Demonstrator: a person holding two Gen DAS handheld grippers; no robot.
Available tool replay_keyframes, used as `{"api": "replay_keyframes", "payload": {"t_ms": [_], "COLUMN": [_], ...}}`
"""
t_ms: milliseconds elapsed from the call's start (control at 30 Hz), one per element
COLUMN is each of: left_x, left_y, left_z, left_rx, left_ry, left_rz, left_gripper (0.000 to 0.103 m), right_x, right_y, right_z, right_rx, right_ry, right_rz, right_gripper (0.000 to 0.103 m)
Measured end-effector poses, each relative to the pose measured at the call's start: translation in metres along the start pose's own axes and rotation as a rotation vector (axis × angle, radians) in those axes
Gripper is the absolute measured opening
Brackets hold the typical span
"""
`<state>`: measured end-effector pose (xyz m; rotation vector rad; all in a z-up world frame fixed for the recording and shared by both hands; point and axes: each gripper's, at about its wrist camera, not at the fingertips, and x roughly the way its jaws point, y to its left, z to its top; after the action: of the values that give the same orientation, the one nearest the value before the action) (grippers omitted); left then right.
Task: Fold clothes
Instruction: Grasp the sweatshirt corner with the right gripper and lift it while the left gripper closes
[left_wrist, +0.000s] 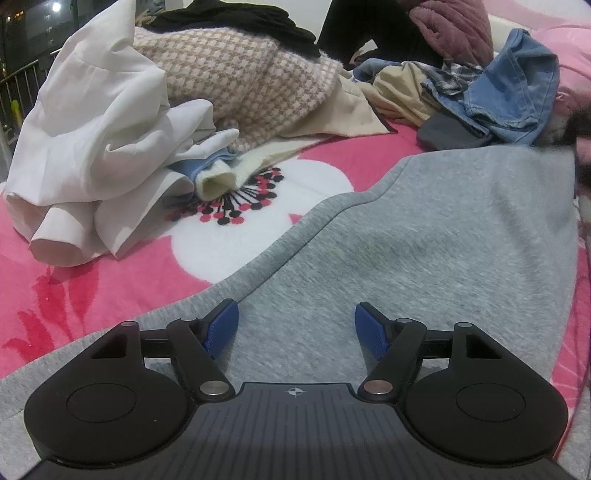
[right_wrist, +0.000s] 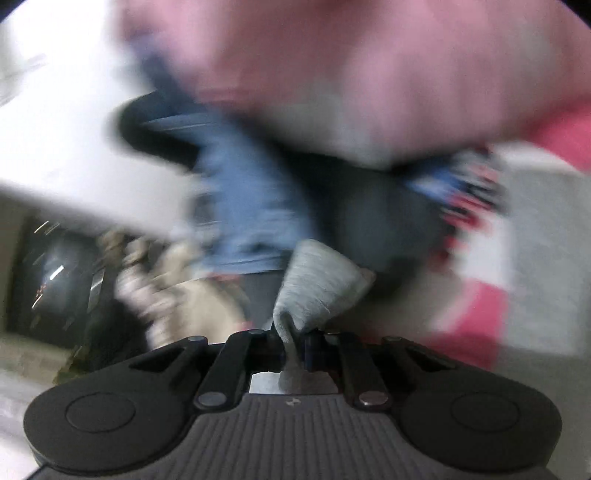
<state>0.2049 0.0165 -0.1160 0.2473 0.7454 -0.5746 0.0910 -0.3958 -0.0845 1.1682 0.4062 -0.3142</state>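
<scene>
A heather-grey sweatshirt (left_wrist: 424, 240) lies spread mostly flat on the pink flowered bed blanket (left_wrist: 74, 295), soft fleece with a stitched seam curving along its left edge. The left gripper (left_wrist: 296, 326) hovers just above it, jaws wide apart and holding nothing. The right gripper (right_wrist: 295, 338) has its jaws closed on a bunched grey fold (right_wrist: 317, 280) of this fabric; its view is heavily blurred. Unfolded clothes (left_wrist: 240, 85) are heaped beyond.

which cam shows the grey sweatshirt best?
Left wrist: the grey sweatshirt lies spread and sharp beyond the open left hand-held gripper. Right wrist is motion-blurred, showing only a grey fold clamped in the right hand-held gripper.
</scene>
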Motion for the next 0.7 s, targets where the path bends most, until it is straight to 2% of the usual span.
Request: {"api": "replay_keyframes", "payload": {"t_ms": [100,167,233,300,400,500,567,700], "left_x": [0.000,-0.001,-0.004,-0.008,-0.015,-0.019,-0.022,-0.027], "left_y": [0.002,0.005,0.011,0.019,0.031,0.043,0.051,0.061], "left_z": [0.001,0.003,0.004,0.005,0.007,0.007,0.006,0.008], "left_rx": [-0.009,-0.029,-0.077,-0.130,-0.203,-0.263,-0.307,-0.379], "left_ry": [0.003,0.006,0.005,0.000,-0.013,-0.007,-0.002,-0.003], "left_rz": [-0.006,-0.013,-0.003,0.014,0.023,0.021,0.006,-0.038], "left_gripper": [0.071,0.071,0.070,0.070,0.070,0.069,0.069,0.069], "right_x": [-0.004,-0.010,-0.016,-0.026,-0.034,-0.031,-0.032,-0.045], "right_y": [0.058,0.101,0.127,0.130,0.107,0.085,0.079,0.079], "right_z": [-0.015,-0.045,-0.088,-0.136,-0.192,-0.219,-0.224,-0.227], "right_rx": [-0.312,-0.618,-0.914,-1.167,-1.451,-1.628,-1.683,-1.712], "right_ry": [0.086,0.220,0.388,0.548,0.669,0.704,0.687,0.660], "right_rz": [0.199,0.340,0.405,0.405,0.314,0.210,0.189,0.213], "right_gripper": [0.010,0.010,0.011,0.011,0.012,0.014,0.018,0.039]}}
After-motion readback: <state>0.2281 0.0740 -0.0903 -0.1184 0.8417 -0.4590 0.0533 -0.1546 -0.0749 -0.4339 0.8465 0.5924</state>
